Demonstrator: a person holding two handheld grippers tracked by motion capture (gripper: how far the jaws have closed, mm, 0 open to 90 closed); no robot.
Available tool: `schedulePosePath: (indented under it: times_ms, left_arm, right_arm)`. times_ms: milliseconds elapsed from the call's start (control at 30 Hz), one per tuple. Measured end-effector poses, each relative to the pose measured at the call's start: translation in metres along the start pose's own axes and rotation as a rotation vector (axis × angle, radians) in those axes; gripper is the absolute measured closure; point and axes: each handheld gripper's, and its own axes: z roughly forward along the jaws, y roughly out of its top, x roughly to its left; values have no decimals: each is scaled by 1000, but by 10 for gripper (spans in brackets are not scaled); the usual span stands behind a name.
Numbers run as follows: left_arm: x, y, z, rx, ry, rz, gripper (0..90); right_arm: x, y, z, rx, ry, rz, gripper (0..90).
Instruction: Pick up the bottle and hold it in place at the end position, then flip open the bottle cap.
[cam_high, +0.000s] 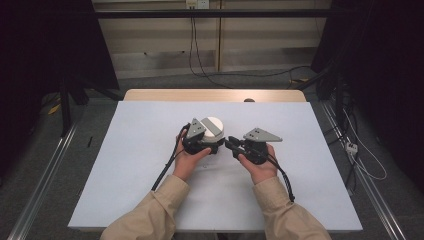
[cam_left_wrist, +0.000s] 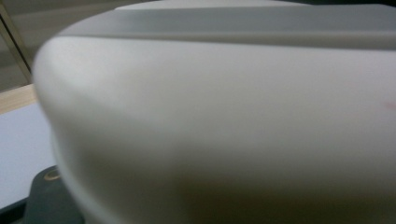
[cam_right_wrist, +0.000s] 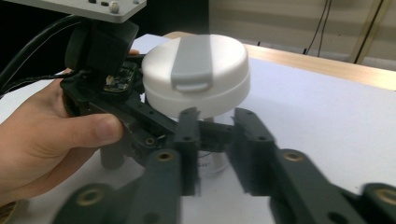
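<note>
Filling your left gripper view from edge to edge, the white lidded container sits so close that its side blurs. From the high view, your left gripper is pressed up against that container near the middle of the white tabletop, its jaws drawn tight together low down at the base (what exactly they pinch there I cannot tell). The round white lid with its grey flip tab rises above both sets of jaws in your right gripper view, over a clear lower body. Your right gripper comes at it from the opposite side, its jaws narrowed on that clear part just below the lid, though whether the pads truly press is not plain.
</note>
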Motion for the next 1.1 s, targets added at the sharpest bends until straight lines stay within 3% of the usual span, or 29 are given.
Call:
schedulePosePath:
  times_ms: [200, 567, 1100]
  left_arm:
    - [-1, 0, 0, -1, 7, 2, 183]
    - [0, 0, 0, 0, 3, 2, 183]
    - [0, 0, 0, 2, 0, 0, 183]
  right_arm:
    - [1, 2, 6, 31, 7, -18, 899]
    - [6, 7, 18, 44, 14, -34, 900]
    - [8, 17, 18, 21, 25, -41, 900]
